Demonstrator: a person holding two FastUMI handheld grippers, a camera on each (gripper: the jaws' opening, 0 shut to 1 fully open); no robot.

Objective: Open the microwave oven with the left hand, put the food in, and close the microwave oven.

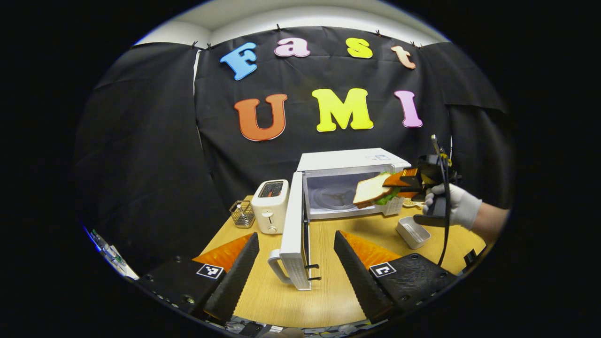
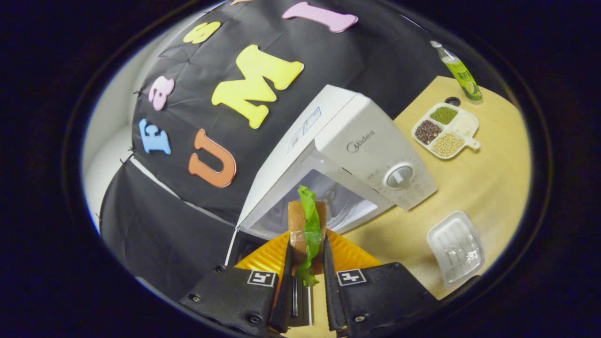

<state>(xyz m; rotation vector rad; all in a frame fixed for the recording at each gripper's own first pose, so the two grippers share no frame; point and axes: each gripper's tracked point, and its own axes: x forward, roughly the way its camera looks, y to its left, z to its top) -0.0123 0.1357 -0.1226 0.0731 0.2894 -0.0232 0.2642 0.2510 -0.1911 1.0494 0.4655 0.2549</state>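
Your left tool (image 1: 291, 263) stands wide open with nothing between its fingers, low over the wooden desk (image 1: 328, 291), and the edge of the microwave door (image 1: 295, 225) lies in the gap between the fingers, touching neither. That door is swung fully out toward you, its handle (image 1: 277, 270) at the near end, and the microwave oven (image 1: 352, 183) cavity with its glass turntable (image 1: 334, 197) is exposed. Your right tool (image 2: 306, 263) is closed on the sandwich (image 2: 307, 230), both fingers pressing its two bread faces with green lettuce showing between the slices. In the left gripper view the sandwich (image 1: 373, 190) is held in the air at the cavity mouth, toward its right side, above the cavity floor, by your gloved hand (image 1: 453, 204) on the right tool (image 1: 399, 180). A white toaster (image 1: 270, 204) stands just left of the door, with a small wire basket (image 1: 242, 213) beside it. An empty white tray (image 2: 455, 249) lies on the desk in front of the oven's control panel, and a divided dish of grains (image 2: 443, 129) and a green bottle (image 2: 462, 75) sit well beyond it.
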